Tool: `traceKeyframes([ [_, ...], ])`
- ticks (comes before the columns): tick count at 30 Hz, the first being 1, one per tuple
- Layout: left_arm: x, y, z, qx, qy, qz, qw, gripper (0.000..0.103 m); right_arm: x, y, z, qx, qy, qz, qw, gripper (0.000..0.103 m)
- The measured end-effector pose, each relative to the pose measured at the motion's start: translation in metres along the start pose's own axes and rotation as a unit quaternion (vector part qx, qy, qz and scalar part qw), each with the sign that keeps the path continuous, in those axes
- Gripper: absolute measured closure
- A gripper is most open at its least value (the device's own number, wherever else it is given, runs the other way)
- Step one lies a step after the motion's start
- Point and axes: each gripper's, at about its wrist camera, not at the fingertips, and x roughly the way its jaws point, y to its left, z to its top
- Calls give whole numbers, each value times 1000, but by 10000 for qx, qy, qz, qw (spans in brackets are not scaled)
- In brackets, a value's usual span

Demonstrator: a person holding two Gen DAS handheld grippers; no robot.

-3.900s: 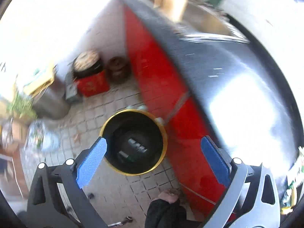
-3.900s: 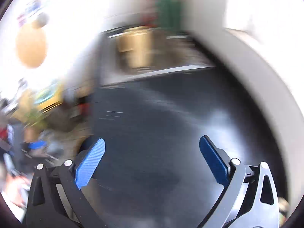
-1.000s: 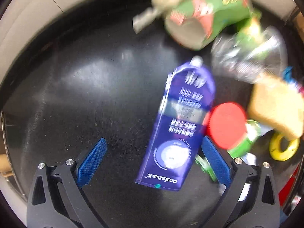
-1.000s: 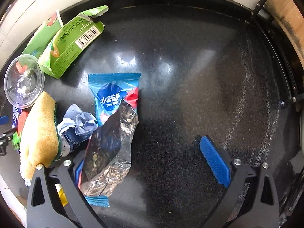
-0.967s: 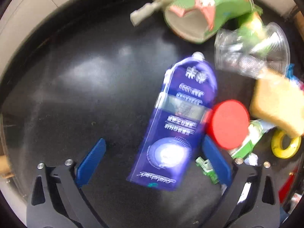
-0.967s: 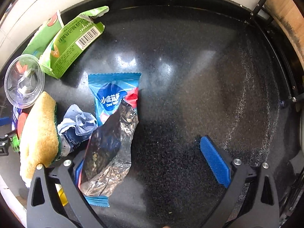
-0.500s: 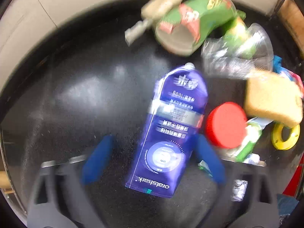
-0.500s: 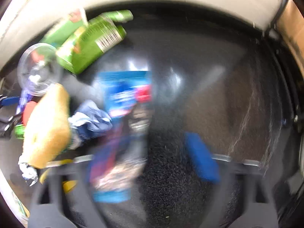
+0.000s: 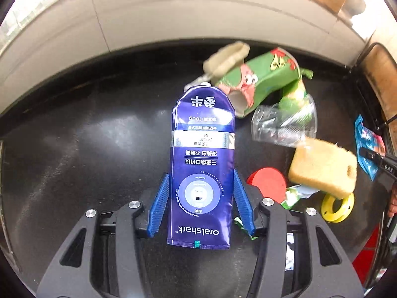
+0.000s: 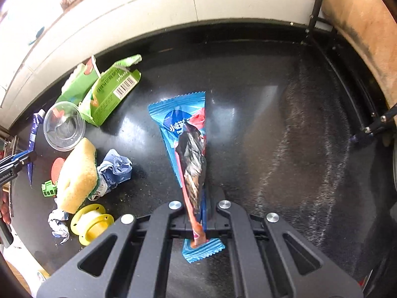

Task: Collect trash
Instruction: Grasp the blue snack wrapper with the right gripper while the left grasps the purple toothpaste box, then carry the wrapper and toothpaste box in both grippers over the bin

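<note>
A purple toothpaste tube [image 9: 202,149] stands between the blue pads of my left gripper [image 9: 201,198]. The jaws are still closing and both pads press its lower sides, holding it off the black counter [image 9: 86,161]. My right gripper [image 10: 198,213] is shut on a blue snack wrapper [image 10: 178,116] together with a torn silvery red wrapper [image 10: 192,164]. Both wrappers hang pinched into a narrow strip above the counter [image 10: 273,124]. More trash lies between the two grippers: a green carton [image 9: 260,79], a clear plastic cup [image 9: 285,124] and crumpled blue paper [image 10: 115,168].
A yellow sponge [image 9: 322,166], a red lid [image 9: 269,182], a yellow spool [image 9: 337,206] and small green scraps lie in the pile. A tiled wall [image 9: 148,12] runs behind the counter. A black wire rack [image 10: 347,74] and a wooden board [image 10: 367,24] stand at the right.
Both grippers went from wide open to closed: the left on the purple tube, the right on the two wrappers. Both hands have since risen, lifting what they hold off the counter.
</note>
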Motion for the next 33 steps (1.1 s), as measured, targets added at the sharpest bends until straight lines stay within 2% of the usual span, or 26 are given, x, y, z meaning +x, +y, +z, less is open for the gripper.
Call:
traceKeyframes([
  [6,-32,11,-15,-178,-208,224,9994,53,-14,-2,8,-148,-163,7,9998,100],
  [13,-81,47,-37,-848,-421,639,9935,53,-29,24,37,-571,-454,184,9972,100],
  [17,-112,80,-71,-1489,-569,964,9825,53,-37,87,64,-1221,-621,529,9892,100],
  [20,-134,104,-102,-1957,-631,1232,9708,53,-40,165,70,-1956,-673,913,9741,100],
  [22,-150,122,-127,-2300,-654,1408,9607,53,-40,228,62,-2522,-635,1185,9583,100],
  [25,-169,148,-179,-2908,-649,1695,9394,53,-40,308,38,-3195,-493,1563,9333,100],
  [26,-177,158,-202,-3151,-628,1797,9298,53,-41,349,20,-3554,-419,1740,9174,100],
  [27,-183,165,-221,-3340,-606,1882,9216,53,-42,372,8,-3742,-366,1842,9081,100],
  [28,-187,169,-239,-3510,-578,1984,9133,53,-43,406,-12,-4037,-277,1996,8924,100],
  [30,-199,185,-289,-4044,-537,2171,8868,53,-46,456,-46,-4449,-121,2210,8678,100],
  [31,-201,190,-305,-4256,-538,2184,8765,53,-50,488,-73,-4739,-23,2343,8488,100],
  [32,-208,198,-333,-4548,-526,2245,8602,53,-52,508,-92,-4934,40,2427,8352,100],
  [33,-214,202,-350,-4706,-500,2301,8503,53,-56,527,-114,-5120,113,2511,8214,100],
])
